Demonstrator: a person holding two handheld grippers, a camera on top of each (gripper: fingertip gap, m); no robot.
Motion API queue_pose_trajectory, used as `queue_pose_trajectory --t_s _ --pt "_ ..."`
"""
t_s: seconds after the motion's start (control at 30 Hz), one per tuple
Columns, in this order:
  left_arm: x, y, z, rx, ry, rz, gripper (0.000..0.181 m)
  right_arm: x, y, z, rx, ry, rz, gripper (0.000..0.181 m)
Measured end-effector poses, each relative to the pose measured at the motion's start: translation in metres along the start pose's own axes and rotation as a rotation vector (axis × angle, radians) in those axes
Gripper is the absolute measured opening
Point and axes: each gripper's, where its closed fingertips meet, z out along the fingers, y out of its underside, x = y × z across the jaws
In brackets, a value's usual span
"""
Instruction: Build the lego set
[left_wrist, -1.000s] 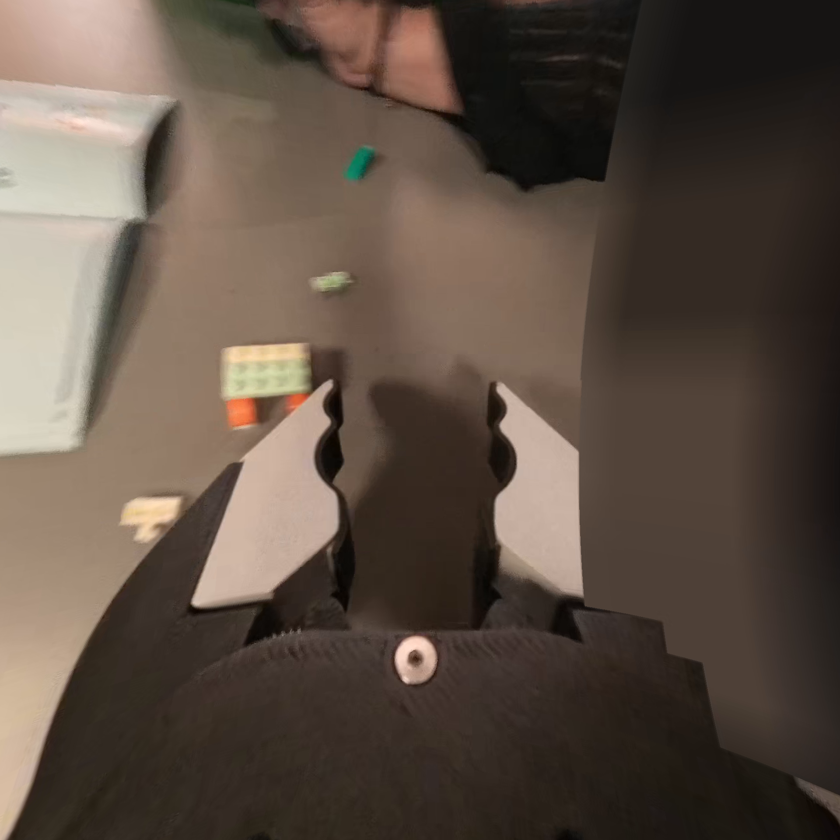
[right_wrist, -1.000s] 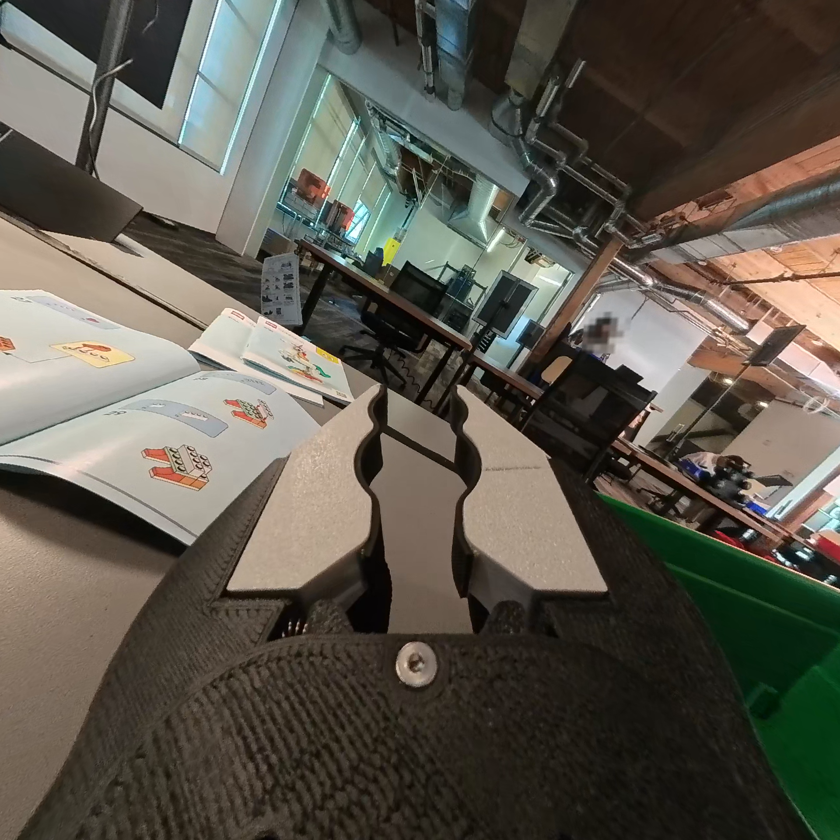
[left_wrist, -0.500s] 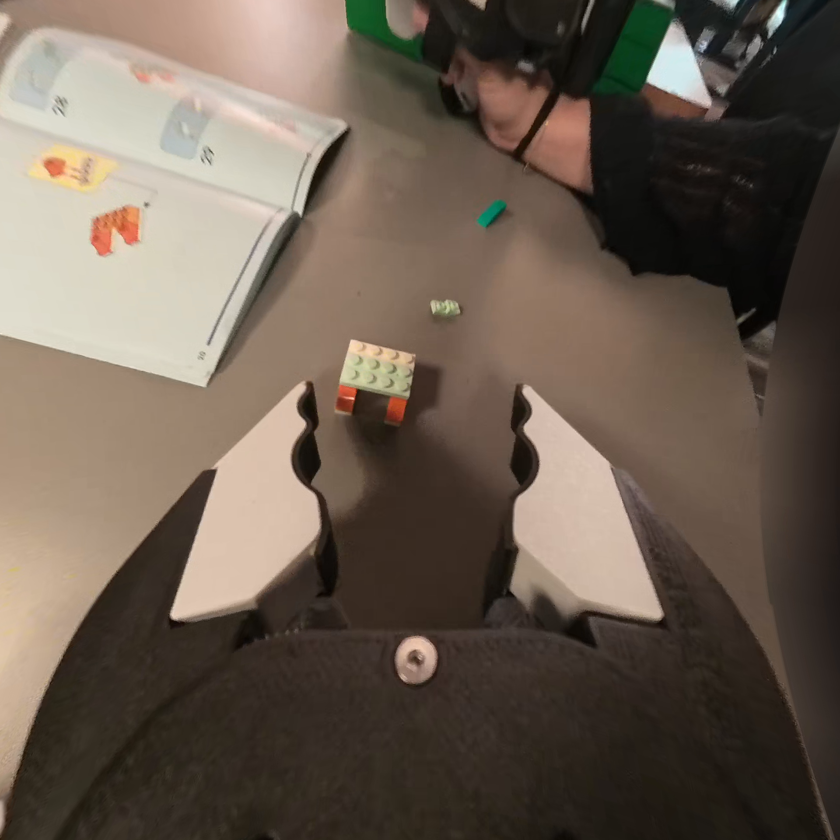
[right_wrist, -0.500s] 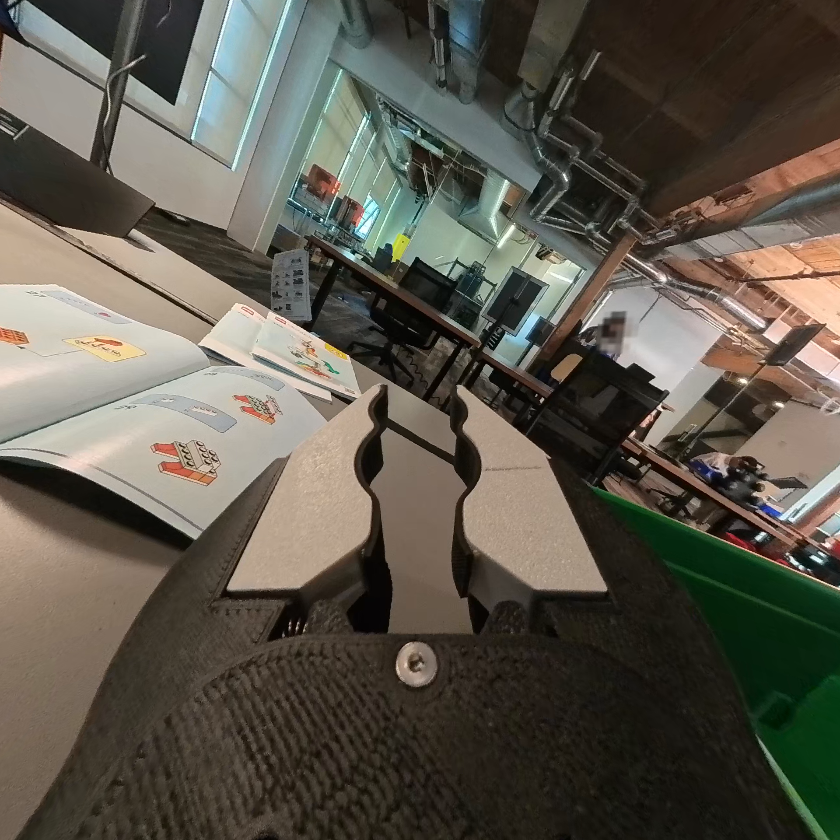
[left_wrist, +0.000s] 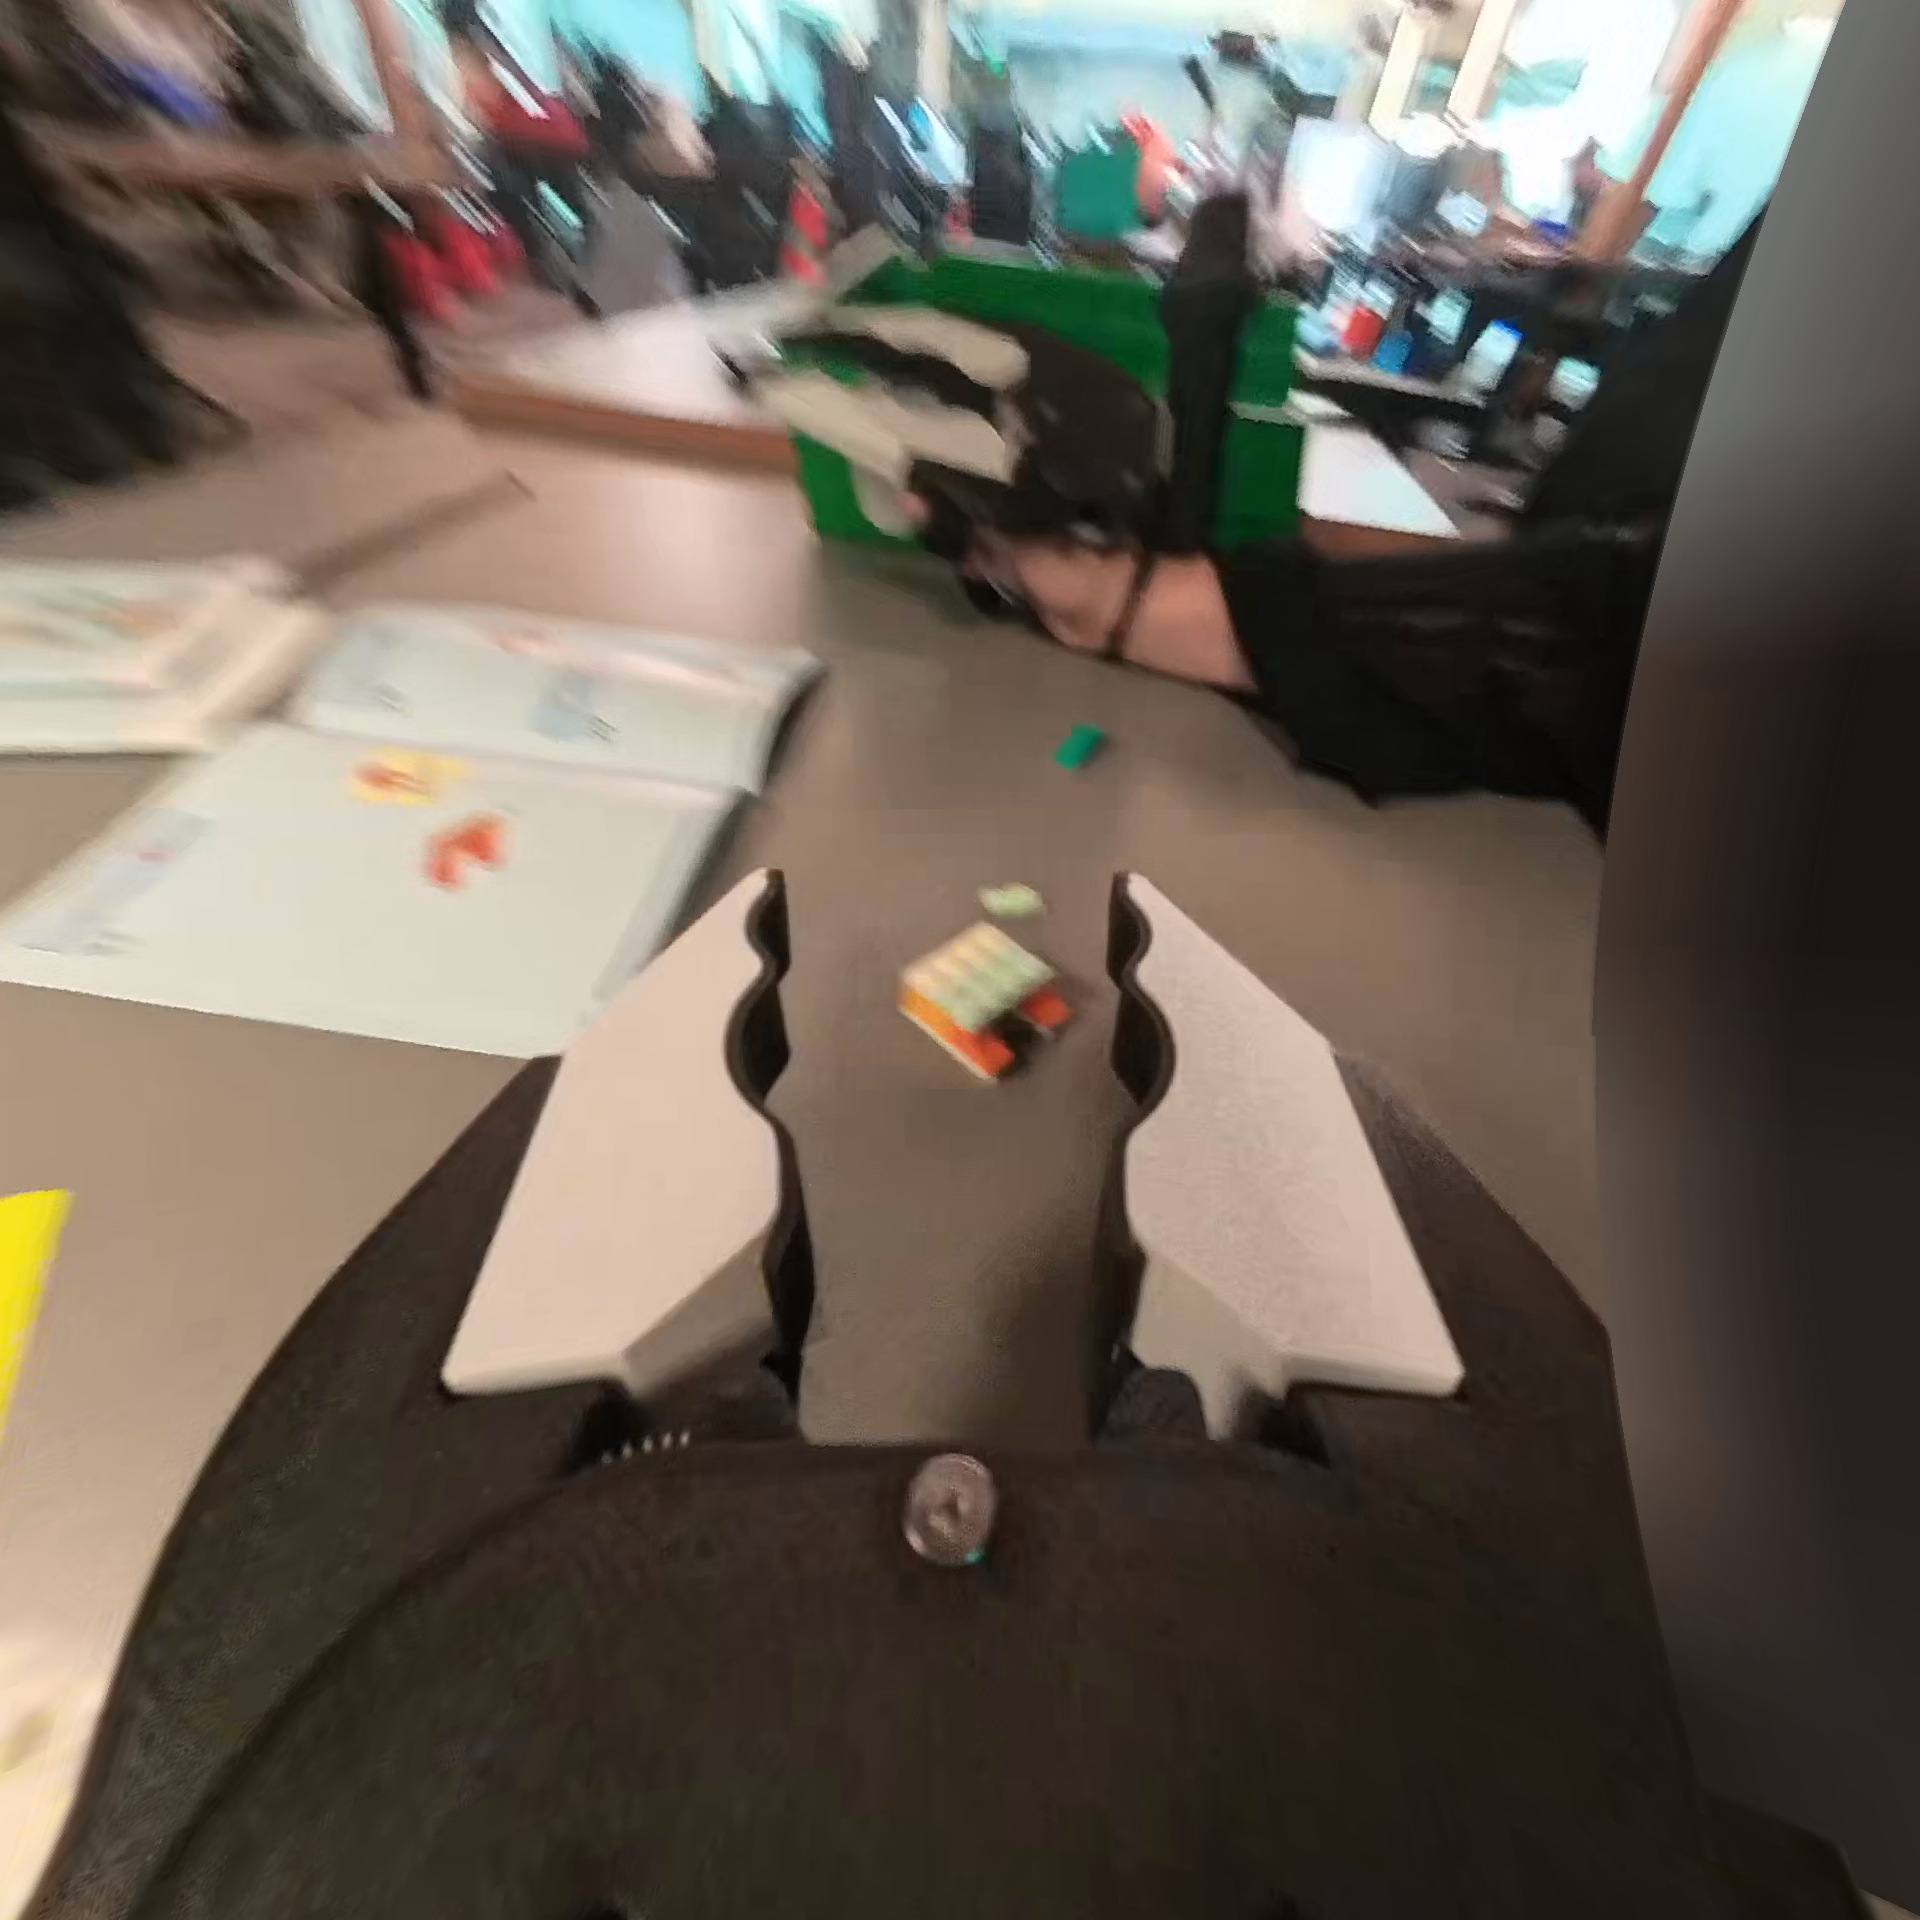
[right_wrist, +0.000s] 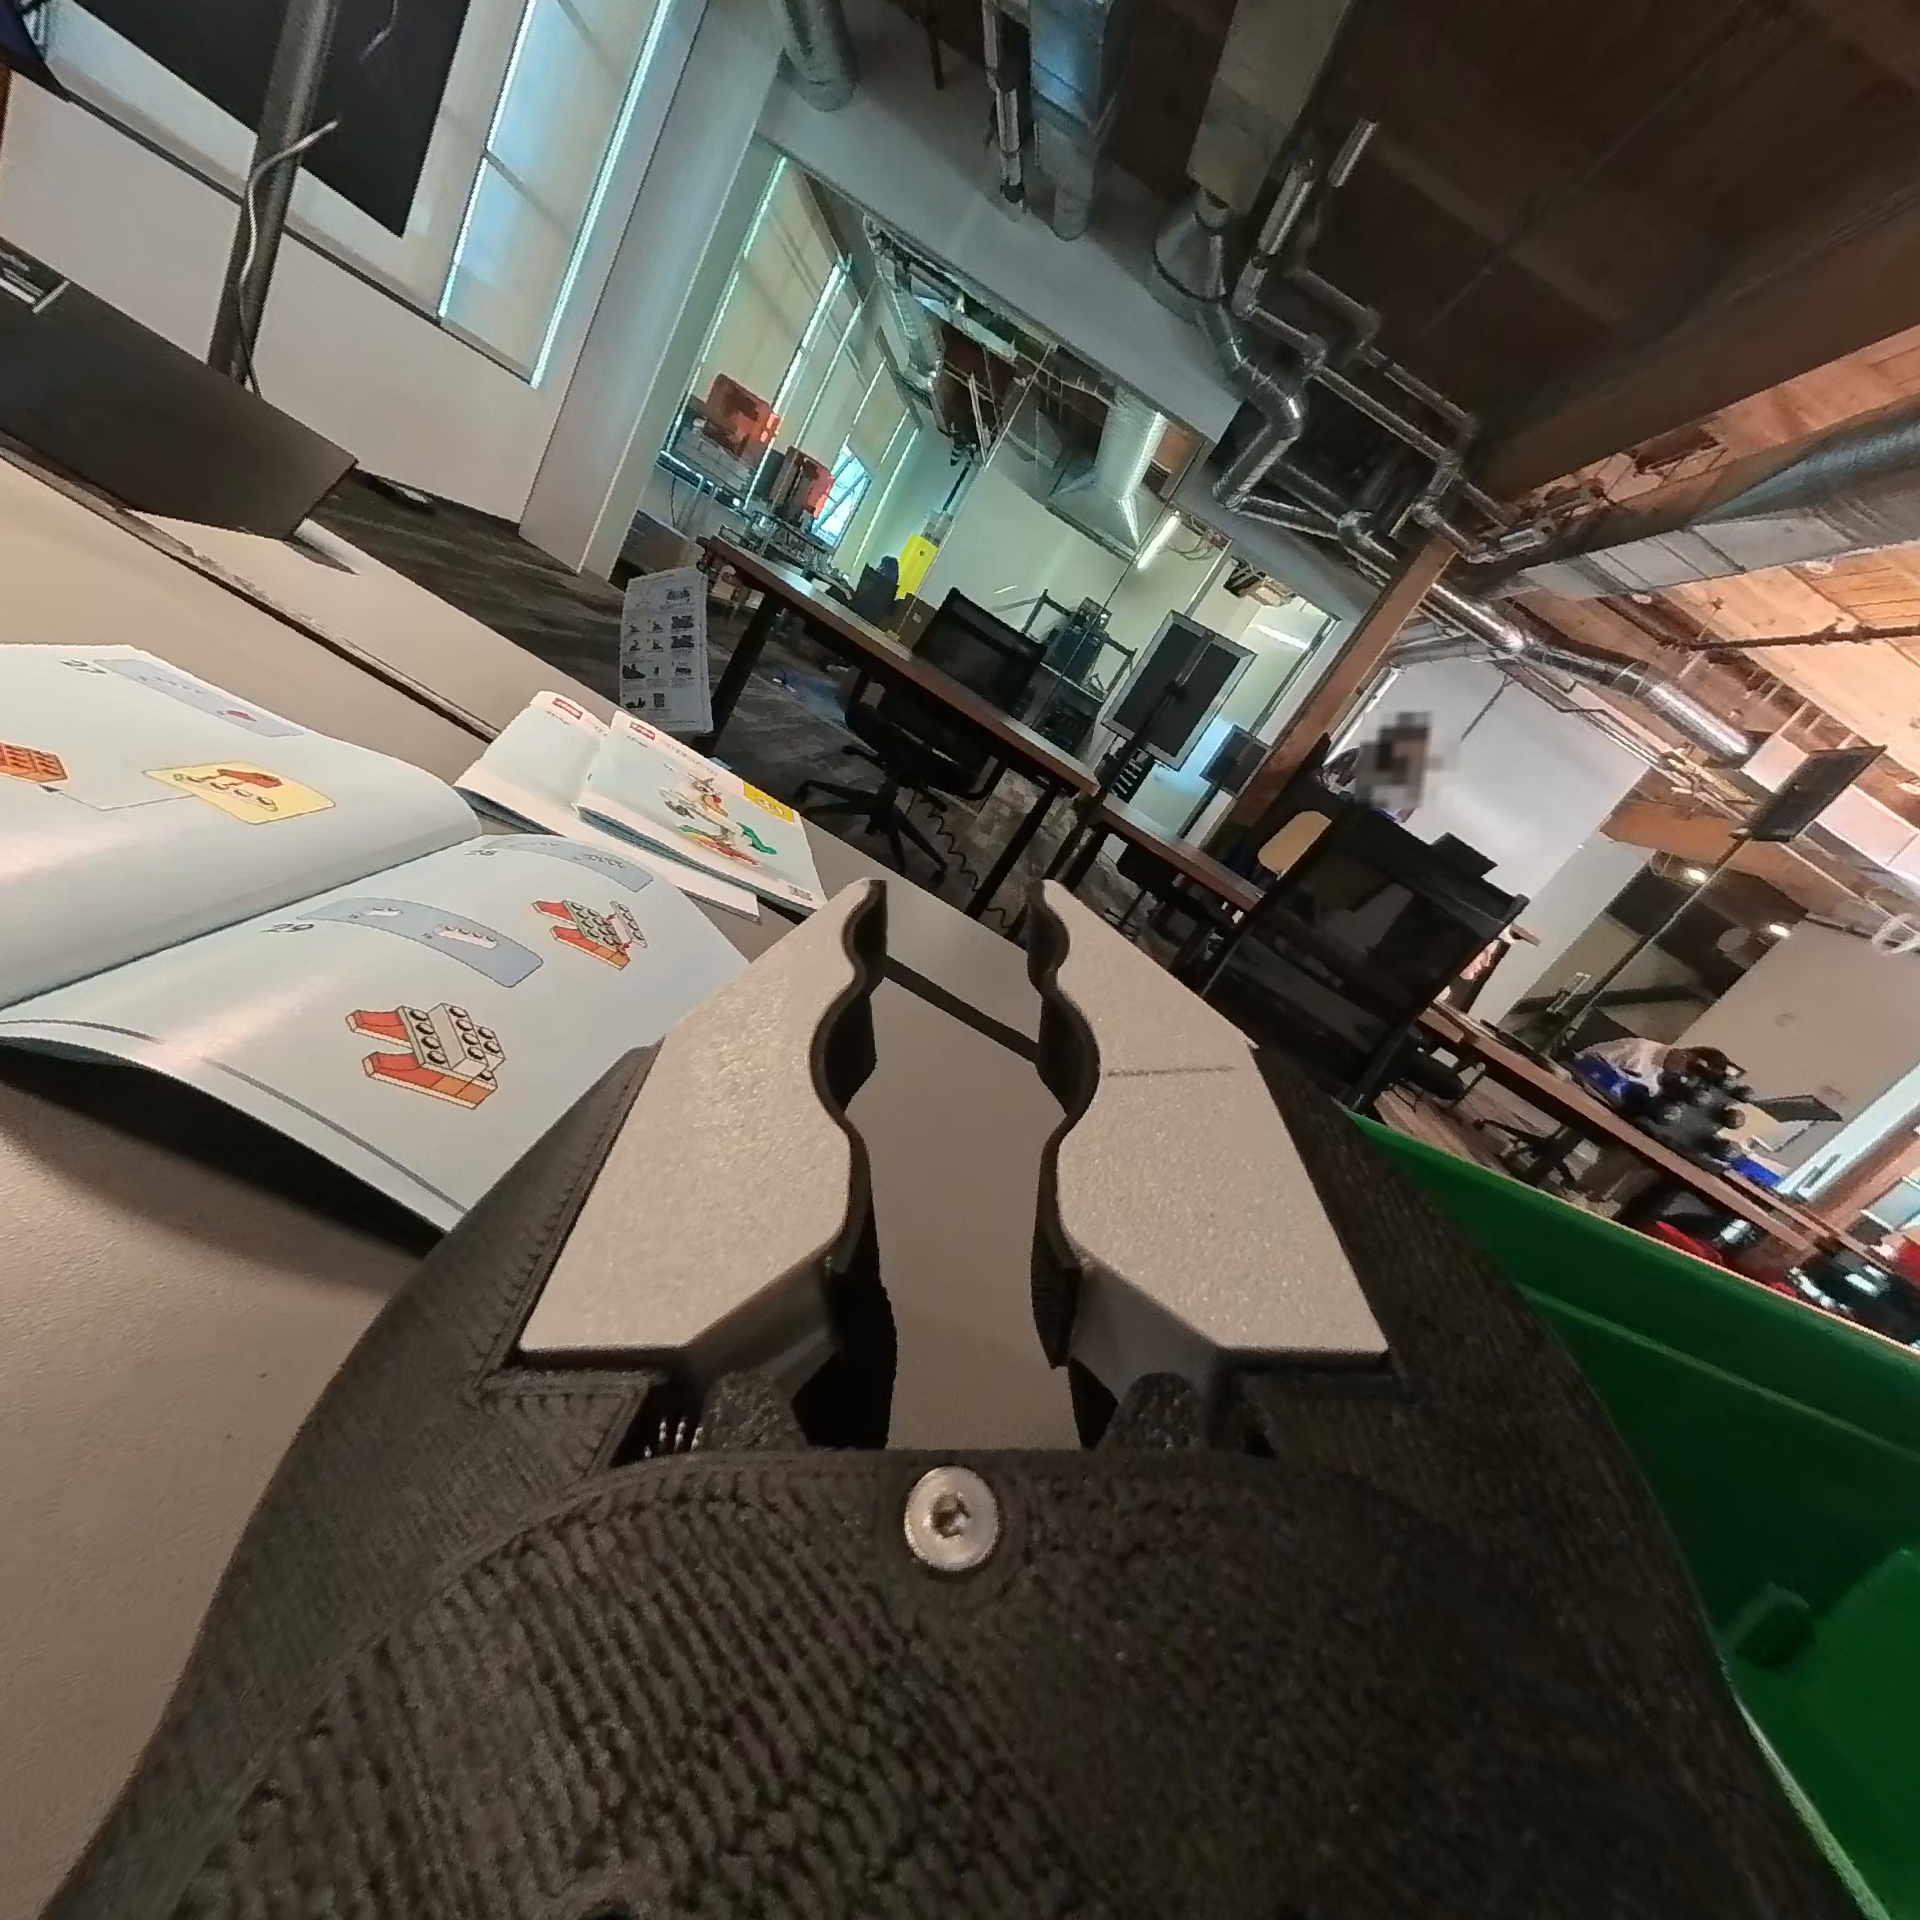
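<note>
A small lego assembly, a pale green plate on orange bricks, sits on the grey table just beyond my left gripper's tips. My left gripper is open and empty, and the assembly shows in the gap between its fingers, untouched. A small pale green piece lies just behind the assembly, and a dark green piece lies farther back. My right gripper rests low over the table with a narrow gap between its fingers and holds nothing. It also shows far off in the left wrist view, held by a hand.
An open instruction booklet lies on the left and also shows in the right wrist view. A second booklet lies behind it. A green bin stands to the right of the right gripper. A yellow object is at the left edge. Tip to tip, the grippers are about 30 centimetres apart. The dark green piece is about 20 centimetres from both grippers' fingertips.
The left gripper's view has swung up and turned. The assembly now sits between its fingertips, and the fingers stand closer together than half a second ago. The right gripper has barely moved.
</note>
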Motion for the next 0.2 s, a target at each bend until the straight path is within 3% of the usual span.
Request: queue_pose_trajectory --t_s 0.1,0.2 --pt "-0.03 -0.014 -0.017 0.106 -0.224 0.09 0.057 0.004 0.0 -0.001 -0.002 0.025 0.0 0.024" --pt "-0.041 -0.017 -0.024 0.129 -0.274 0.051 0.057 0.009 0.003 0.0 -0.018 0.045 0.005 0.024"
